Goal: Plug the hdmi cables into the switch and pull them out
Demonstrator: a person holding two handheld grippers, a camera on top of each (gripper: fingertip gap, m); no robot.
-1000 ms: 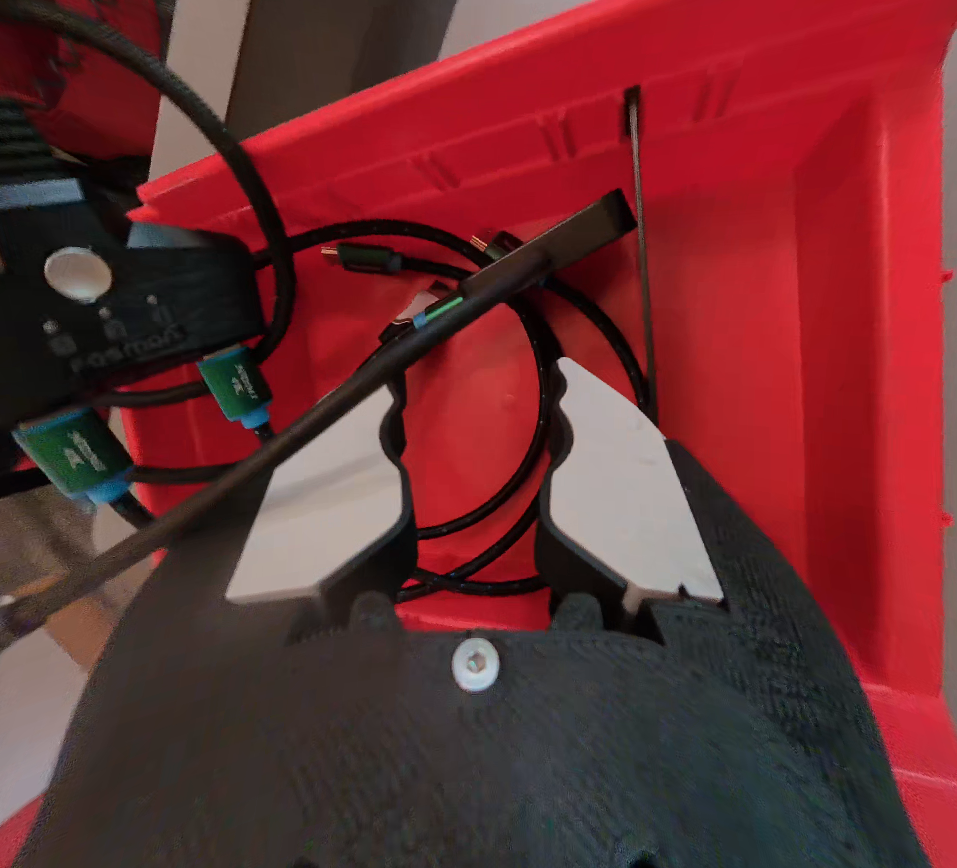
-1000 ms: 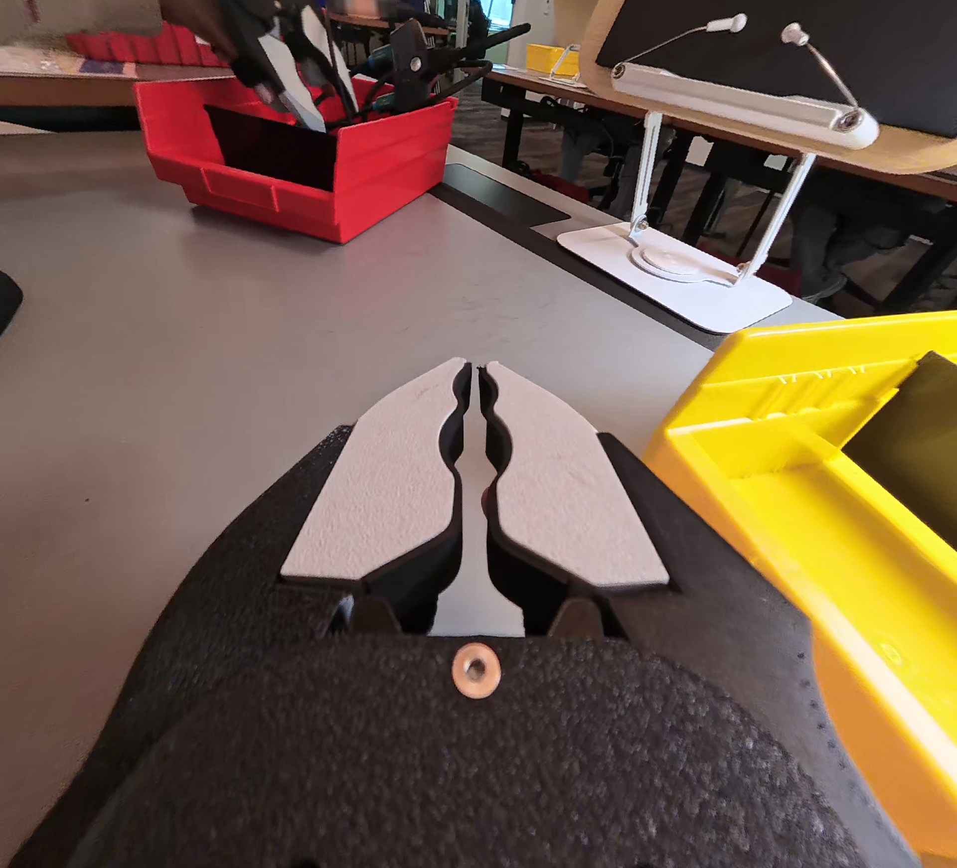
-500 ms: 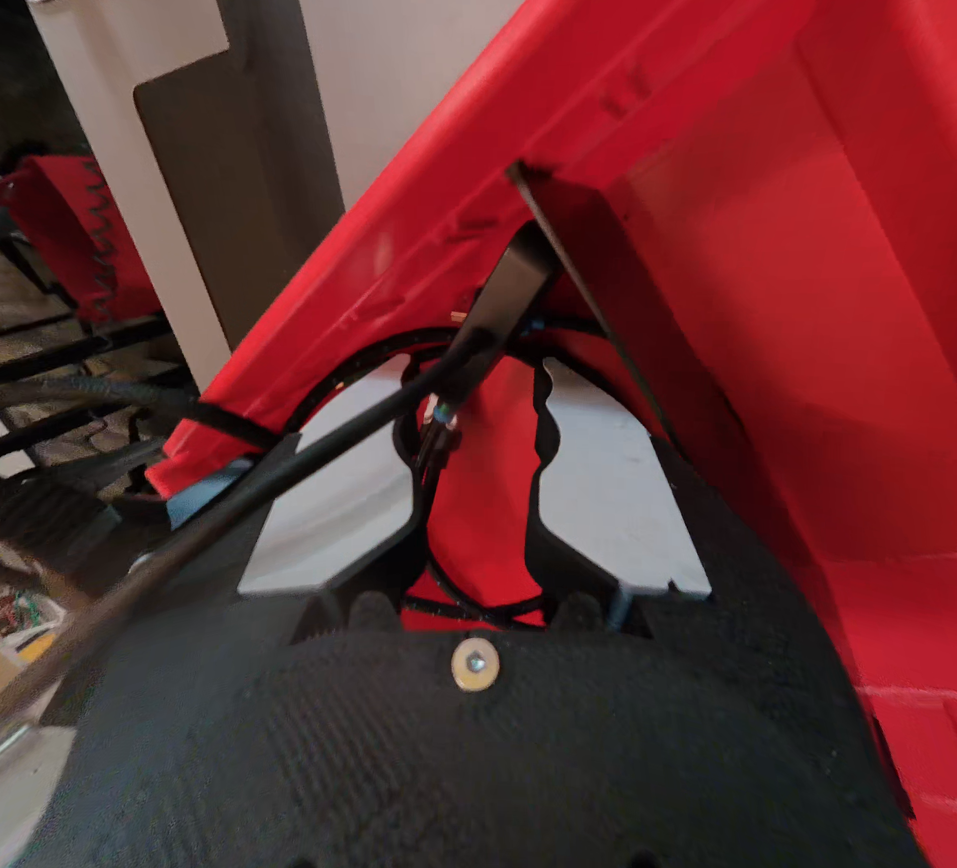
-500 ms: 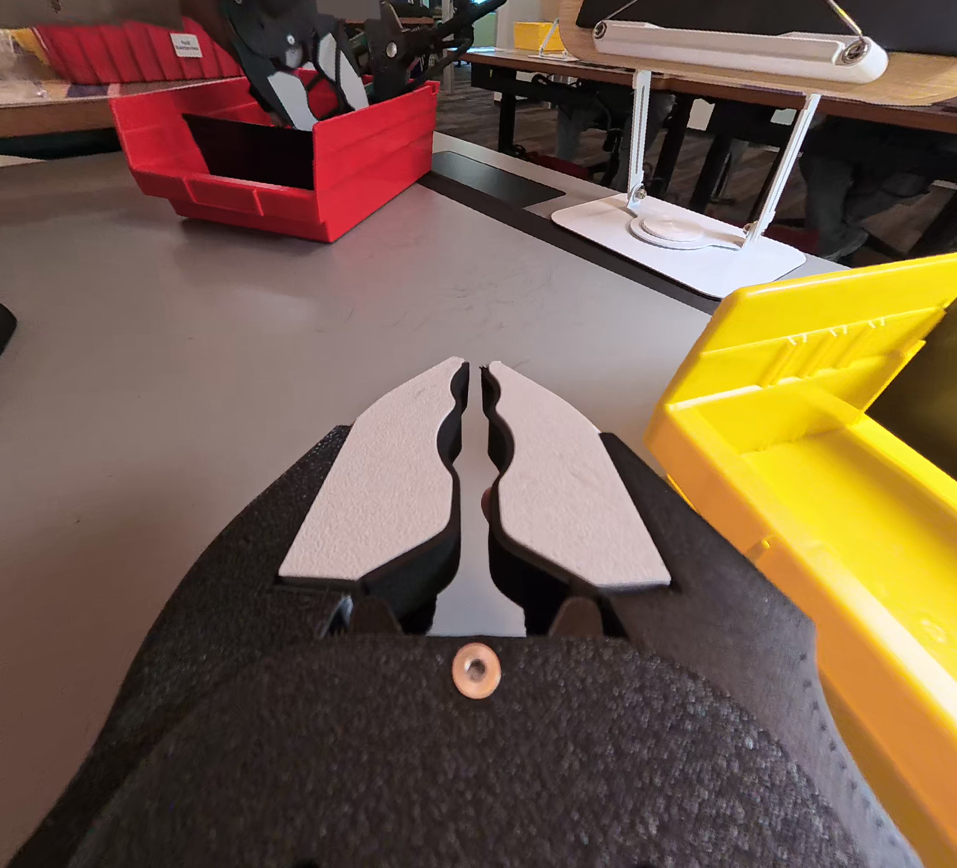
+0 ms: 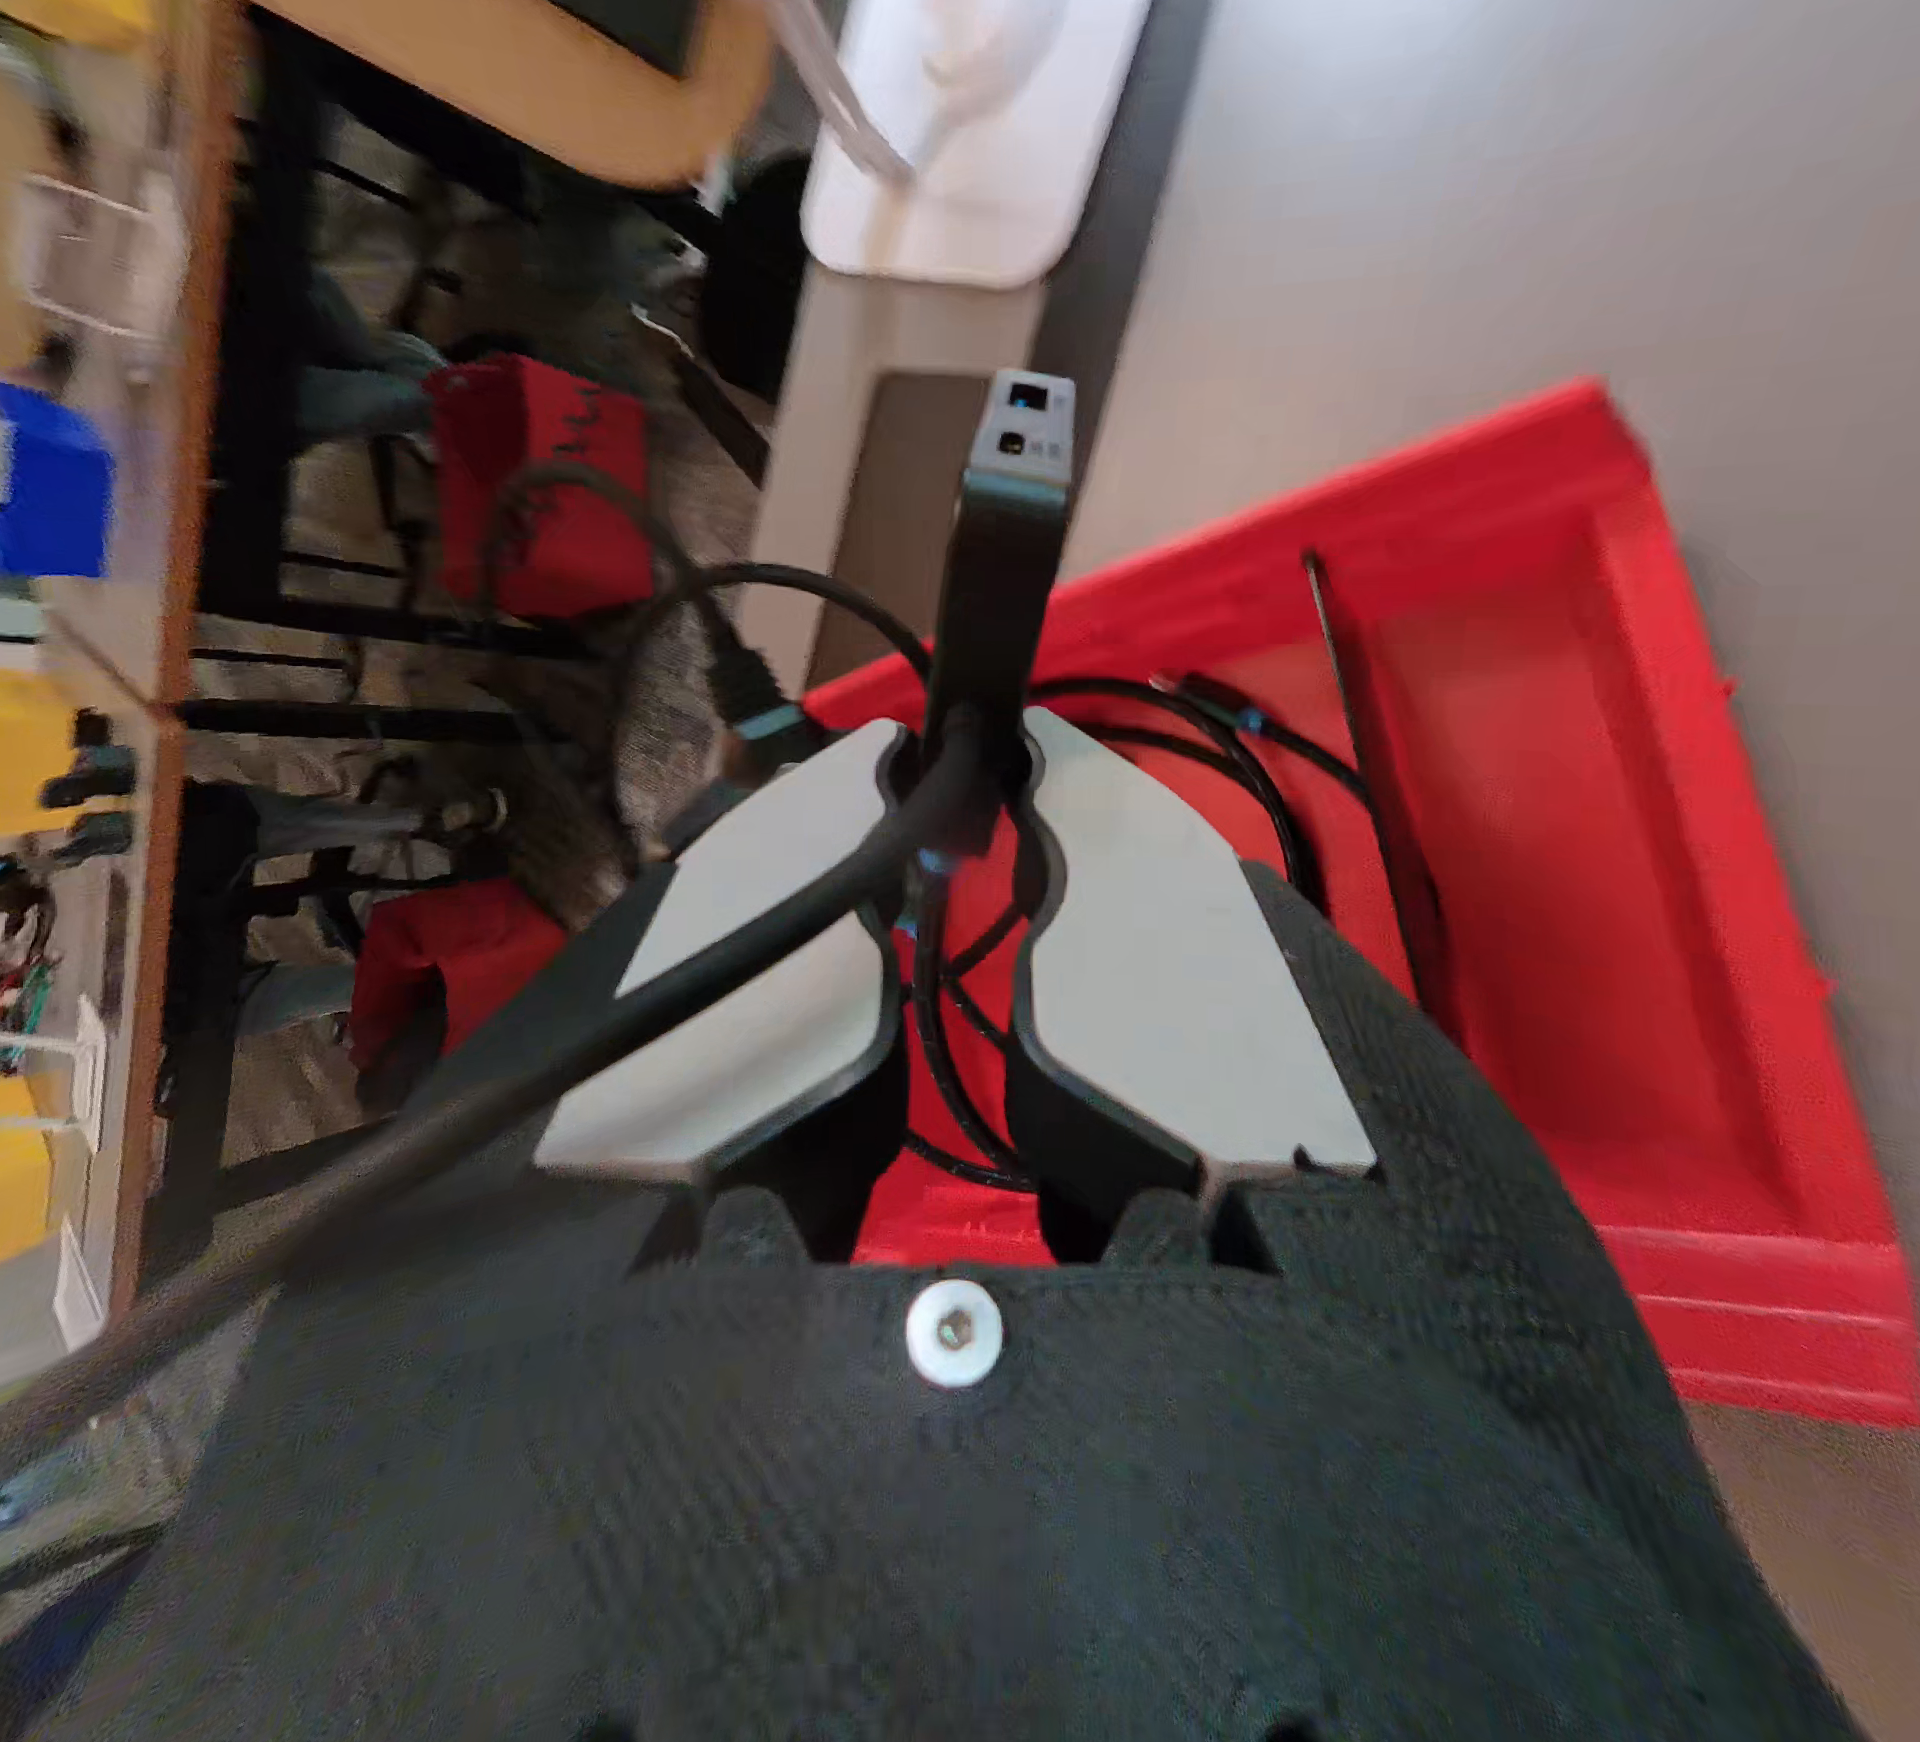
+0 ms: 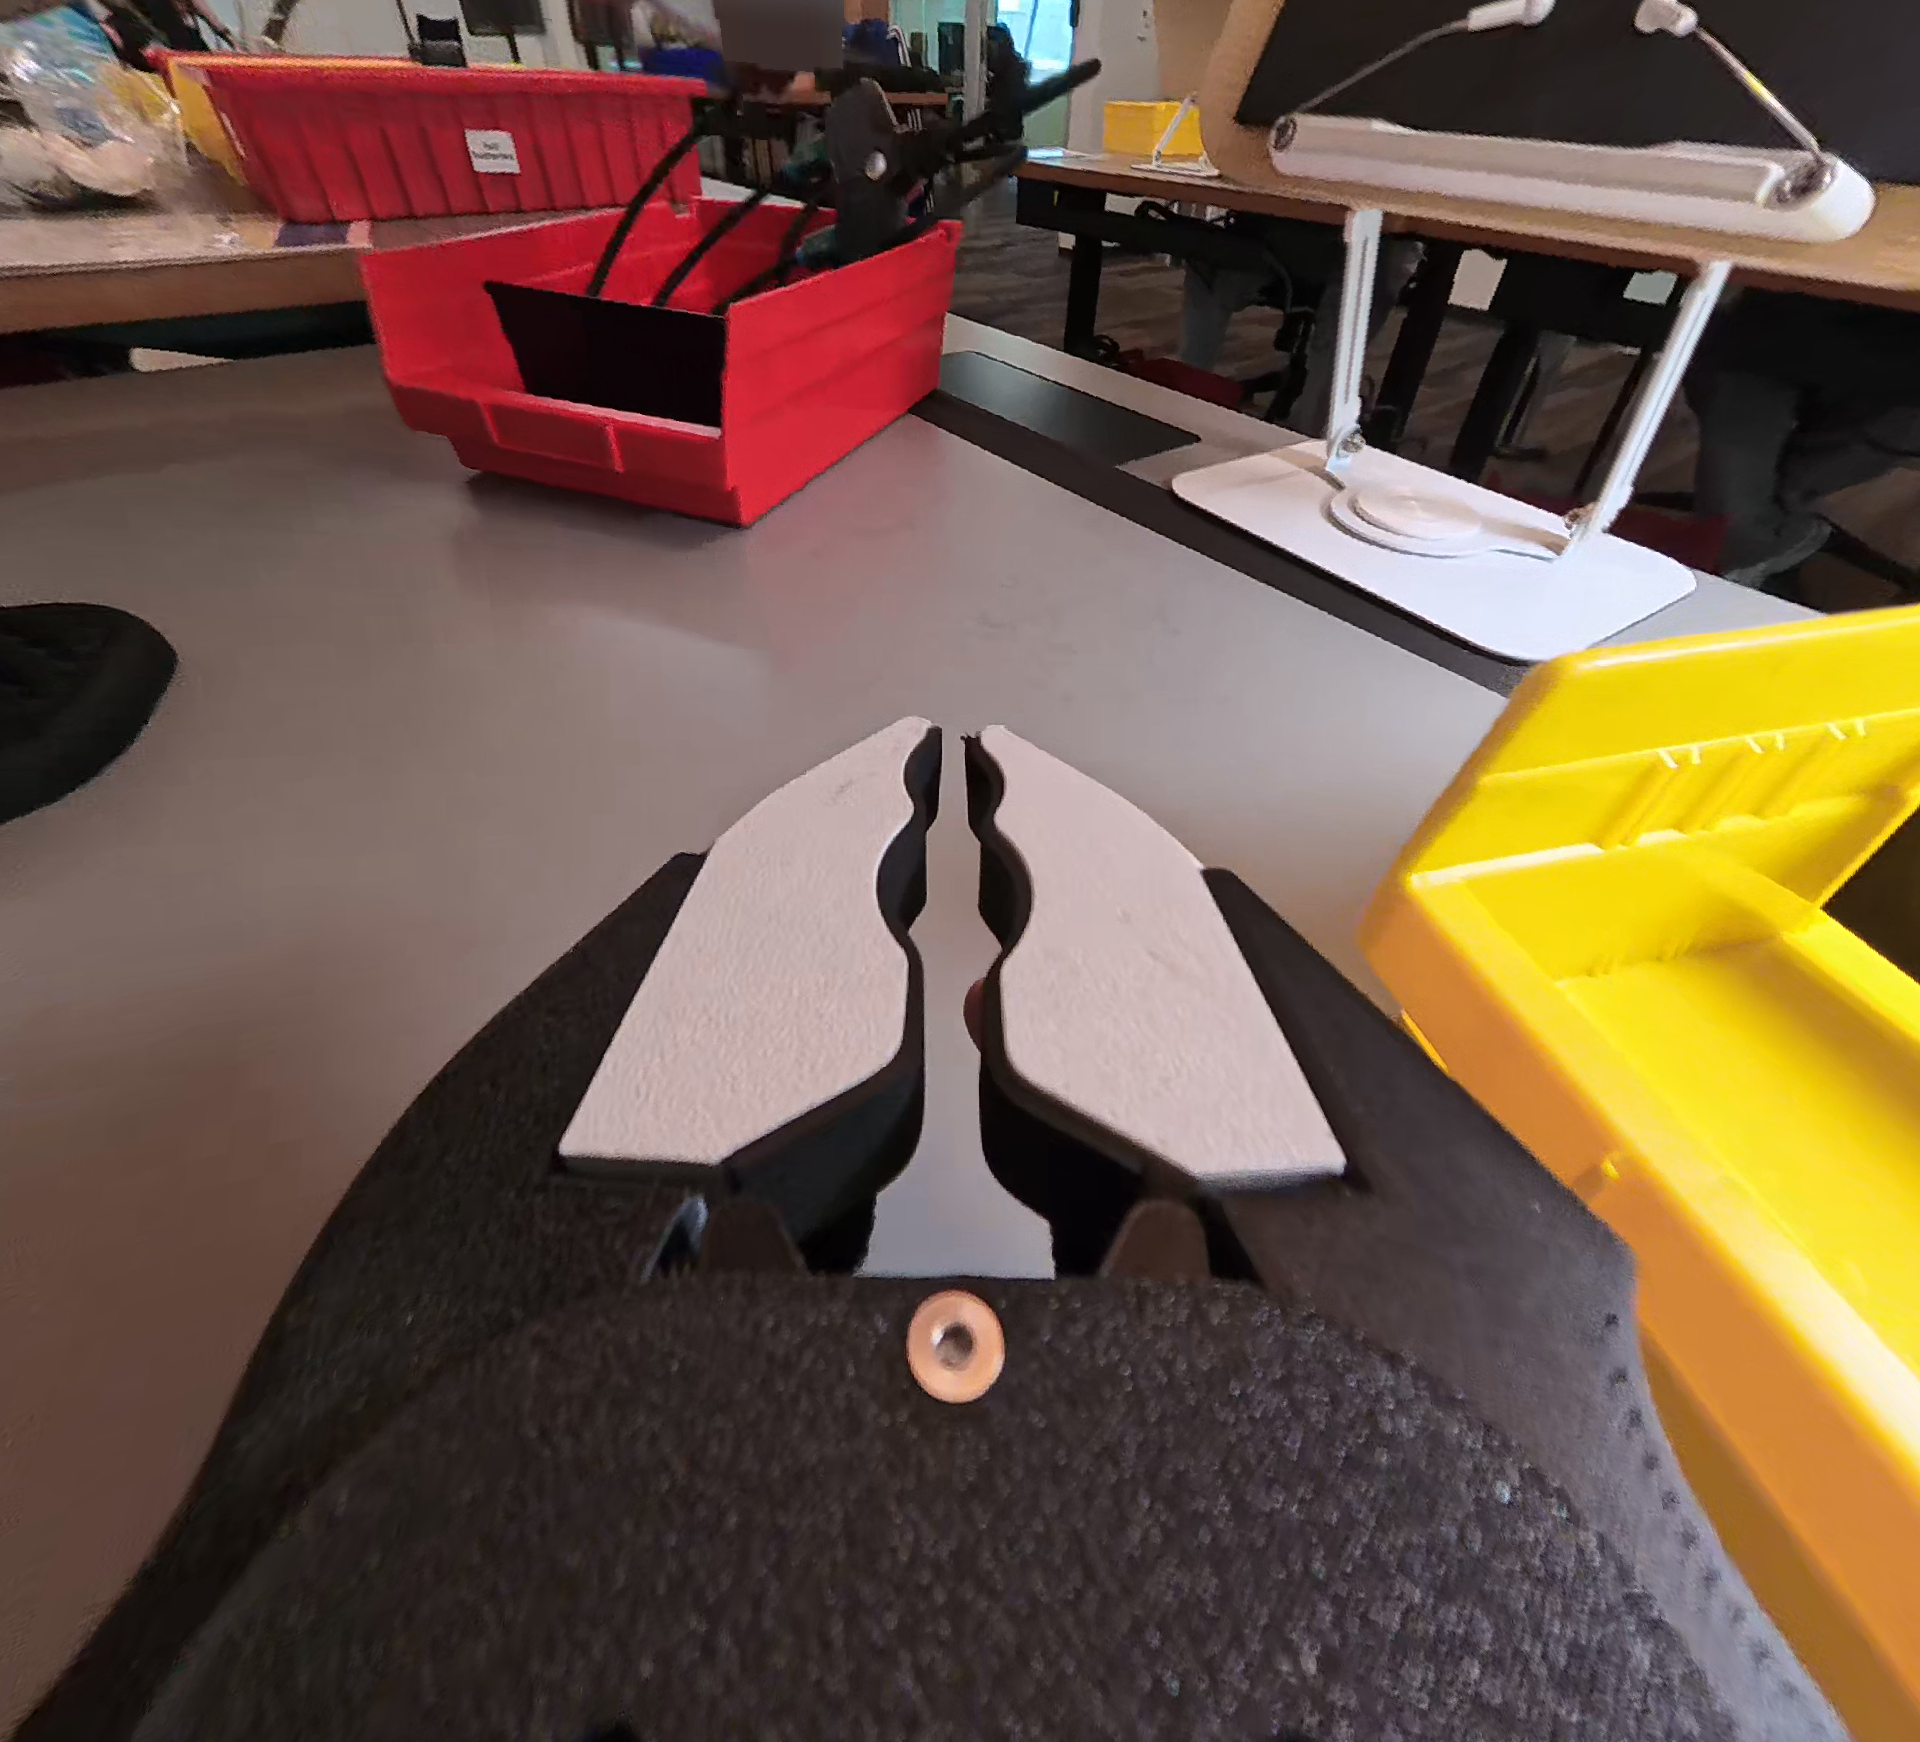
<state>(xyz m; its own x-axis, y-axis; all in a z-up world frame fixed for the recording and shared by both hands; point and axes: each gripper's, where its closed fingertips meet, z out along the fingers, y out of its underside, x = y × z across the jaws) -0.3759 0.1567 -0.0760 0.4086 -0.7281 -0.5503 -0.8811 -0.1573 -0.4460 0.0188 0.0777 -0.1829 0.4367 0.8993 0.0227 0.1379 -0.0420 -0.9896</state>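
Evidently the HDMI connector (image 5: 1000,591), a black plug with its thick cable (image 5: 727,923) trailing off low and to the left, is pinched near its base between the tips of the left tool (image 5: 961,762); the white pads are closed in on it, with a gap left further back. It is held up above the red bin (image 5: 1683,861), which sits on the grey desk (image 5: 1507,186). More thin black cables (image 5: 1226,747) lie coiled in the bin, beside a dark divider. From the right wrist view the bin has cables rising out of it, and the switch (image 6: 868,165), a dark block, appears to be hanging among them above the bin's rim; blur makes that hard to confirm.

My reading is that the step in hand is fetching one cable out of the bin, before any plugging. The next move calls for bringing the plug's metal end square to a port on the switch, and the switch will likely need steadying.

The right tool (image 6: 954,742) rests low over the desk, its pads nearly together and holding nothing. A yellow bin (image 6: 1662,965) sits just to its right, and a white stand (image 6: 1455,539) is further off.

A small white label sits on a ribbed red bin (image 6: 447,144) behind; its print is too small to read. Small markings show on the connector's end face, too blurred to make out.
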